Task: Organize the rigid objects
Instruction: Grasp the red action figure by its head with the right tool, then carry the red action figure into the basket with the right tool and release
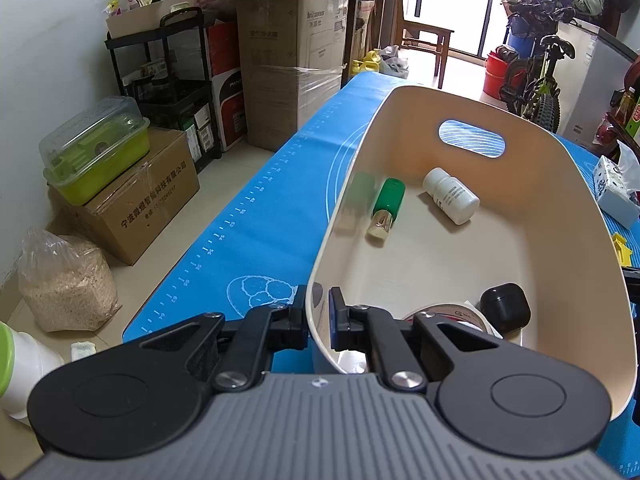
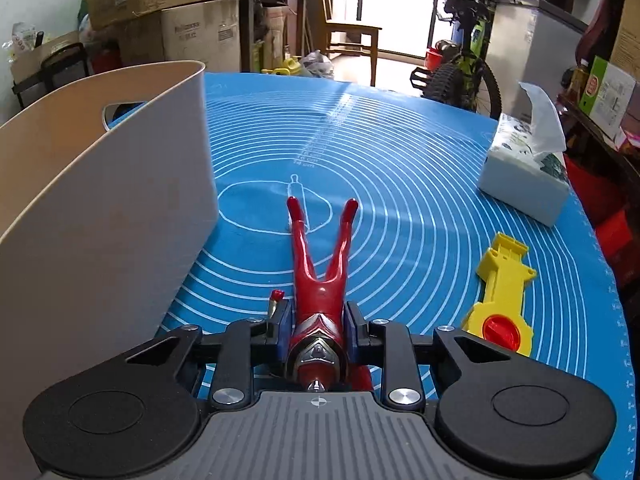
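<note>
Left wrist: left gripper (image 1: 318, 312) fingers pinching near rim of cream bin (image 1: 404, 96) on blue mat (image 1: 248, 216). Inside: green bottle (image 1: 387, 207), white bottle (image 1: 451, 195), black case (image 1: 505, 307), tape roll (image 1: 460, 314).

Right wrist: right gripper (image 2: 318, 320) clamped on red figure (image 2: 320, 280), legs pointing forward, over mat. Bin at left, yellow toy (image 2: 502, 300) and tissue box (image 2: 520, 176) at right.

On my desk (image 2: 400, 152) the bin (image 2: 120, 200) stands at the left. Inside it, two bottles (image 1: 450, 195) lie at the far end, and a tape roll (image 1: 452, 314) and a small case (image 1: 505, 307) lie near. Right of the bin lies a toy figure (image 2: 320, 280), legs pointing far. Farther right lies a plastic toy (image 2: 502, 292), with a tissue box (image 2: 520, 176) beyond it.
</note>
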`<state>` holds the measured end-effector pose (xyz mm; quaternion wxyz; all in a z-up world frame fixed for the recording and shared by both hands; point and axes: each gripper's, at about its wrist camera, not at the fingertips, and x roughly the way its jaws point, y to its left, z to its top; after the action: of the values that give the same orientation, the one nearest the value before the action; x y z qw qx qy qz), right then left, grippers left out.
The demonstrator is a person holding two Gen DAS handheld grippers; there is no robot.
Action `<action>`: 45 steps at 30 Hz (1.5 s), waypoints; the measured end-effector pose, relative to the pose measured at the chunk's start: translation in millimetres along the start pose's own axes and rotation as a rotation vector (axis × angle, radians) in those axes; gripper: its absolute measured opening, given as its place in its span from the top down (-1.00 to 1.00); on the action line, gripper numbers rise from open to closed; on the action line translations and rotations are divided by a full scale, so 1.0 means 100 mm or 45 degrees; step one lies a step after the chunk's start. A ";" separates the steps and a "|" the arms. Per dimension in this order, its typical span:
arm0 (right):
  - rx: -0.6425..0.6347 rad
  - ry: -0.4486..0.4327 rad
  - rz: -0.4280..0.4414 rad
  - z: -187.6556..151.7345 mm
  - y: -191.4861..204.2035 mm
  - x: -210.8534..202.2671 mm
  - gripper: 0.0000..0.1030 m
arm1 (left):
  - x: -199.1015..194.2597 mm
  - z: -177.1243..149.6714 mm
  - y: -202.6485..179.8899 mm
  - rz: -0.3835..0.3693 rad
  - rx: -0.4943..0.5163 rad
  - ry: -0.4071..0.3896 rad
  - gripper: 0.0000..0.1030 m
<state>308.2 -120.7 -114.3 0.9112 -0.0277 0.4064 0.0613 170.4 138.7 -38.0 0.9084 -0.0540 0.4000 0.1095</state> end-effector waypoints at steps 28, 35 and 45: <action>0.175 -0.259 0.049 0.20 -0.36 -0.72 0.31 | -0.01 0.01 0.00 0.010 -0.010 0.000 0.77; 0.197 -0.379 0.090 0.32 -0.31 -1.05 0.31 | -0.01 0.01 0.00 0.010 -0.009 -0.001 0.77; 0.146 -0.526 0.258 0.46 0.12 -1.51 0.31 | -0.01 0.00 0.00 0.011 -0.009 0.000 0.77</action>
<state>240.7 -117.3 28.4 0.9643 0.0780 0.2150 0.1336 170.1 138.3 -36.9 0.9077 -0.0556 0.3997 0.1150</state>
